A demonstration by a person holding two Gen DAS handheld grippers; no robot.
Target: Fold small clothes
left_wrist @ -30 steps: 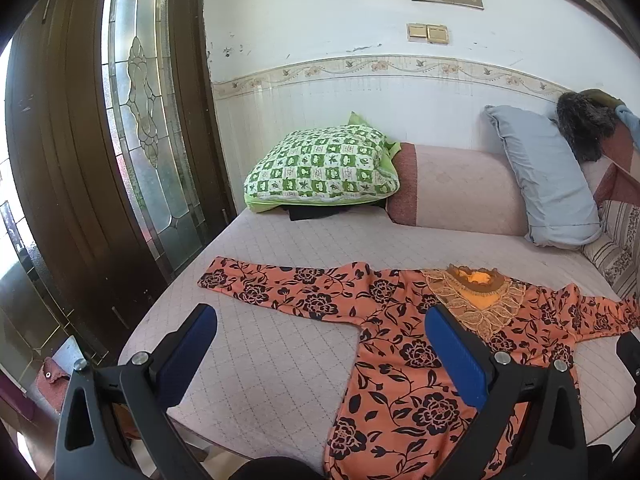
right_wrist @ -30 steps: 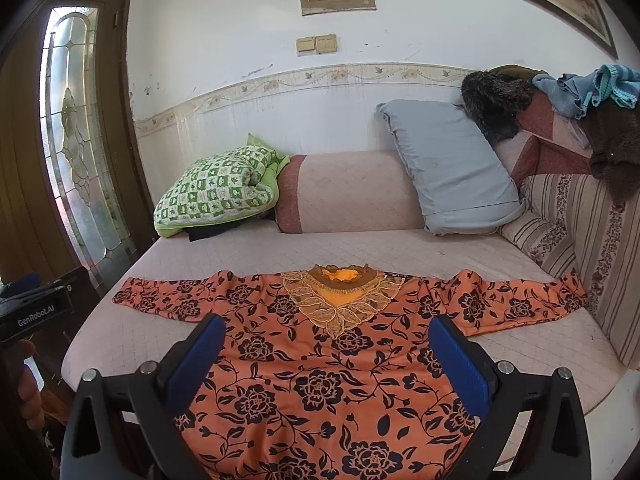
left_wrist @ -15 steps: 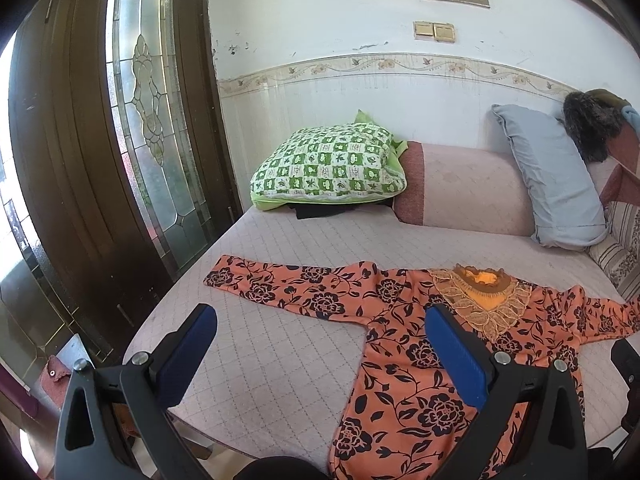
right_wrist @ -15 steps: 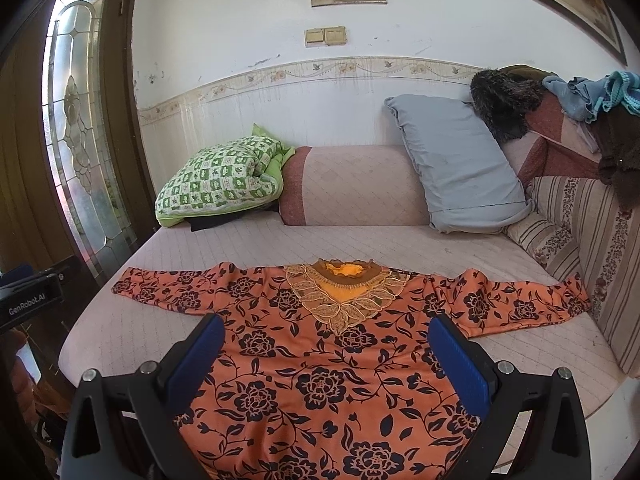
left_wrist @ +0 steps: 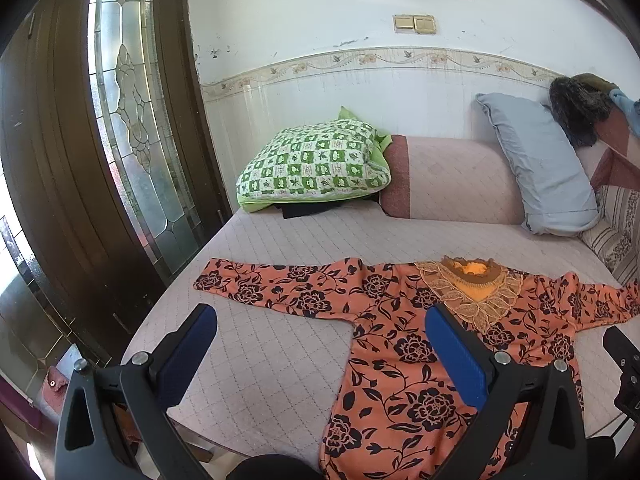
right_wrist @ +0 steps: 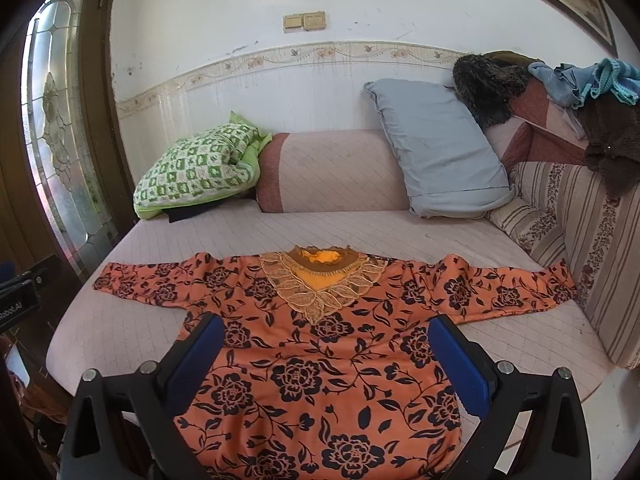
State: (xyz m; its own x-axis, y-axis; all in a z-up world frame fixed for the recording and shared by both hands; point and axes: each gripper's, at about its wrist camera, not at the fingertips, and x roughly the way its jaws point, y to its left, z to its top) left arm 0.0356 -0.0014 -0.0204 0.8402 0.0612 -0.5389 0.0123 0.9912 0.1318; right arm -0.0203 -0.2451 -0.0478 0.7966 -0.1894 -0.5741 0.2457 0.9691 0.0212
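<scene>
The left claw [left_wrist: 320, 344] hangs with its blue pads spread wide and nothing between them, poised above the near edge of the bed [left_wrist: 280, 360], over the bare quilted cover and the blouse's side seam. The right claw [right_wrist: 326, 346] is just as wide apart and just as empty, hovering over the lower middle of the garment. Neither one touches cloth.

The orange flowered blouse [right_wrist: 320, 360] lies face up on the bed, spread out flat, neckline [right_wrist: 322, 258] toward the cushions at the back and hem hanging toward the front edge. One sleeve [left_wrist: 276, 286] stretches out toward the glass door [left_wrist: 132, 120], the other sleeve [right_wrist: 508, 288] reaches to the striped cushion [right_wrist: 580, 240] on the far side. I see no crease, no sleeve turned in, no part doubled over.

So as I judge it, the folding itself has not begun. The laying-out looks done, and done tidily, with only small ripples near the shoulders. All the rest is left: both sleeves to bring in across the chest, the sides perhaps to narrow, then the body to double up from hem toward collar.

The green checked pillow [left_wrist: 316, 164] and the grey pillow [right_wrist: 436, 148] sit well back from the blouse, and the heap of other clothes [right_wrist: 580, 84] on the backrest is well apart too, so nothing crowds the work.
</scene>
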